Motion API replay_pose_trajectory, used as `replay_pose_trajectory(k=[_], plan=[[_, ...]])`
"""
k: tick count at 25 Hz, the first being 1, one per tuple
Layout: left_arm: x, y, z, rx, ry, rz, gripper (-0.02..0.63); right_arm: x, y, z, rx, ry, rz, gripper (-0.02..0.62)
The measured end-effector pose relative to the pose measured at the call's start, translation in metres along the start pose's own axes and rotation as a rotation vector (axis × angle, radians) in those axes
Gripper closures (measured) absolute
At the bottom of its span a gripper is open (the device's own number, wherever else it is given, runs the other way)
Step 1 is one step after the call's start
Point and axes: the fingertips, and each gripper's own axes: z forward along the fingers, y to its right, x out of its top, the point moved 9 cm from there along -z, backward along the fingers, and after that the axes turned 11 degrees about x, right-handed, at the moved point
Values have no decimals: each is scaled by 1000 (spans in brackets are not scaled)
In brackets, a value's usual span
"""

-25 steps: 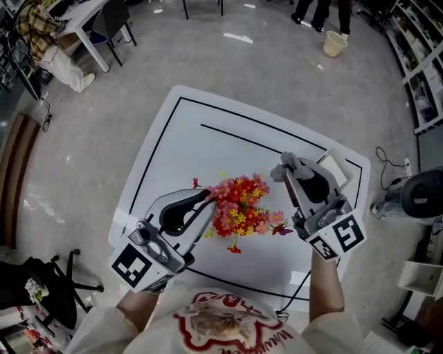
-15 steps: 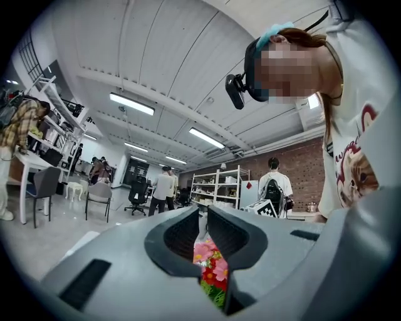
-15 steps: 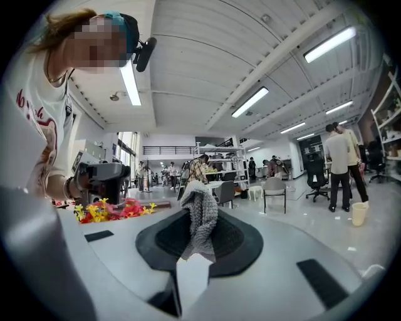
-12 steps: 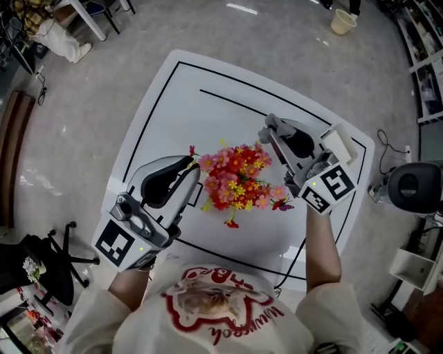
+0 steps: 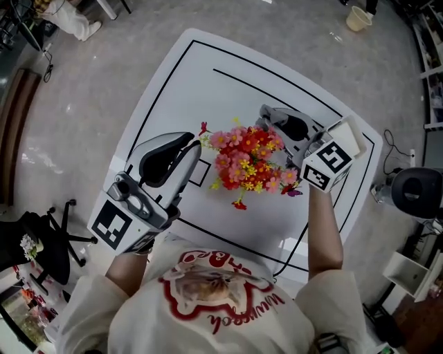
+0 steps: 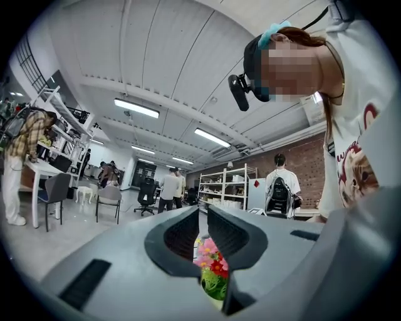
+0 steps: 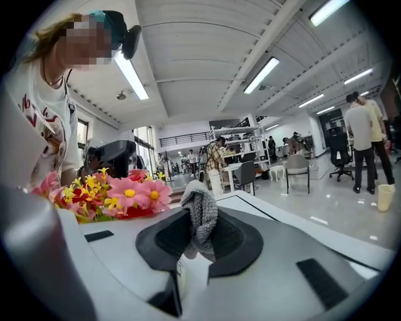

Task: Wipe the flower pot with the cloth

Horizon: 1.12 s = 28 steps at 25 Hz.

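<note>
A bunch of red, pink and yellow flowers [image 5: 246, 162] stands in the middle of the white table [image 5: 228, 83] and hides the pot beneath it. My left gripper [image 5: 197, 140] lies level at the bunch's left side, jaws shut with nothing seen between them. In the left gripper view the flowers [image 6: 210, 260] show through the slit beyond the left gripper [image 6: 202, 221]. My right gripper [image 5: 265, 114] sits at the bunch's far right, shut on a grey knitted cloth [image 7: 200, 213]. In the right gripper view the flowers [image 7: 119, 197] are to the left of the cloth.
Black lines are drawn on the table, with a small square outline [image 5: 199, 173] near the left gripper. On the floor are a pale bucket [image 5: 358, 17], a black chair [image 5: 41, 242] and a round dark device [image 5: 417, 192]. People, chairs and shelves stand in the room behind.
The right gripper has sunk with the cloth and now points along the far right side of the flowers. The left gripper has drawn back slightly to the left.
</note>
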Motion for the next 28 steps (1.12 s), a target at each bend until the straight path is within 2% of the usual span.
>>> replay_pose_trajectory(k=[10, 17, 28], plan=[[-1, 1, -11, 40, -8, 5, 558, -25, 6, 14, 98, -55, 61, 535], [1, 1, -16, 58, -9, 7, 558, -42, 9, 18, 112, -99, 106, 535], [6, 5, -19, 53, -1, 16, 558, -50, 1, 10, 111, -89, 136, 535]])
